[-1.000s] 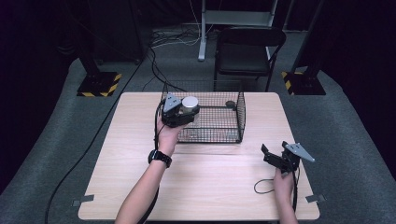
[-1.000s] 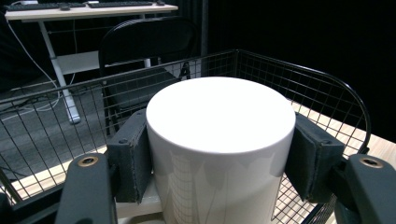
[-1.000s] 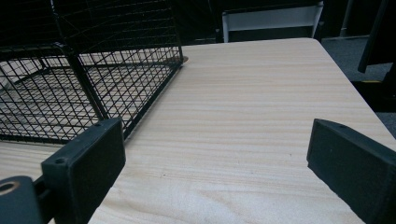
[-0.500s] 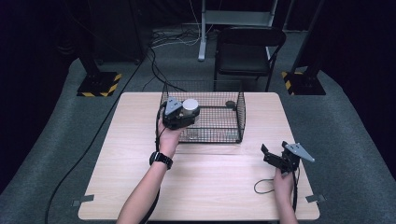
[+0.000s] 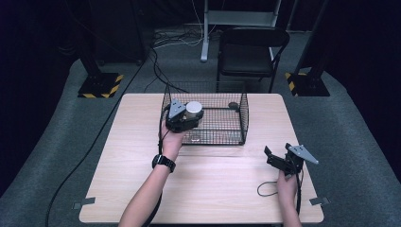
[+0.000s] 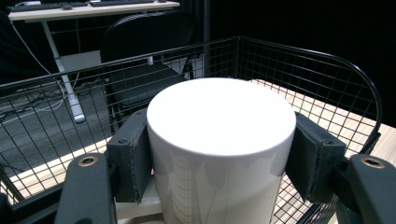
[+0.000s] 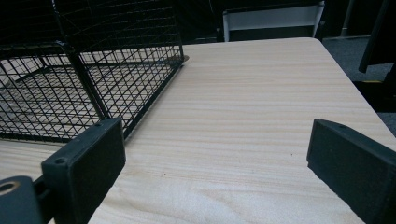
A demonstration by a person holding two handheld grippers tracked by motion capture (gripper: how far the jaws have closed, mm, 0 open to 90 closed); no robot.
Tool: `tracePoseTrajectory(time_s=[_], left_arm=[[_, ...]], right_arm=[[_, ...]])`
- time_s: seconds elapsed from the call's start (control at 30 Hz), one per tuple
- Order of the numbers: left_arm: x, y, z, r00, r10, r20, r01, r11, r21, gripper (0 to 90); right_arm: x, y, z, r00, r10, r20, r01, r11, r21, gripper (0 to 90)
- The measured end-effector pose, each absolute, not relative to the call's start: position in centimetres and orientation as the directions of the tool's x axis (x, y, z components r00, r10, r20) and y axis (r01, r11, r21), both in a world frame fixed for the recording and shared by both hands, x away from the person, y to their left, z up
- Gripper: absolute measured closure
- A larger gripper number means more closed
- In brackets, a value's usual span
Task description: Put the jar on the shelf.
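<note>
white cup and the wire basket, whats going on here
A person works at a wooden table with a gripper in each hand. The left gripper is shut on a white cup, pads pressed to its two sides, and holds it at the near left corner of the black wire basket, seemingly over its inside. The right gripper is open with nothing between its jaws, low over the table to the right of the basket.

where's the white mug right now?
The white mug is clamped, bottom up, between the left gripper's jaws, at the left end of the black wire basket in the high view. The left gripper view shows basket mesh around it.
</note>
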State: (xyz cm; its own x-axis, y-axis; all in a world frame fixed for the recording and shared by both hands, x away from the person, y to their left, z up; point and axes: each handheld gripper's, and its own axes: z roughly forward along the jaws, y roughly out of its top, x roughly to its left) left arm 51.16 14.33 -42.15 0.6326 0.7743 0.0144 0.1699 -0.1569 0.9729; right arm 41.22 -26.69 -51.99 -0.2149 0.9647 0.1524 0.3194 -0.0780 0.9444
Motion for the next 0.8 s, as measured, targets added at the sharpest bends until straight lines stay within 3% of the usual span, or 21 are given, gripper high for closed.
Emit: tracePoseTrajectory(time_s=[0.33, 0.8], left_arm=[[51.1, 14.4, -42.2, 0.632, 0.775, 0.012, 0.167, -0.151, 0.974, 28.8], [50.3, 16.7, -41.5, 0.634, 0.769, -0.083, 0.165, -0.03, 0.986, 3.4]], right_arm=[[41.2, -26.7, -52.0, -0.217, 0.964, 0.15, 0.321, -0.075, 0.944, 3.6], [41.2, -26.6, -52.0, -0.219, 0.964, 0.149, 0.32, -0.073, 0.944, 3.6]])
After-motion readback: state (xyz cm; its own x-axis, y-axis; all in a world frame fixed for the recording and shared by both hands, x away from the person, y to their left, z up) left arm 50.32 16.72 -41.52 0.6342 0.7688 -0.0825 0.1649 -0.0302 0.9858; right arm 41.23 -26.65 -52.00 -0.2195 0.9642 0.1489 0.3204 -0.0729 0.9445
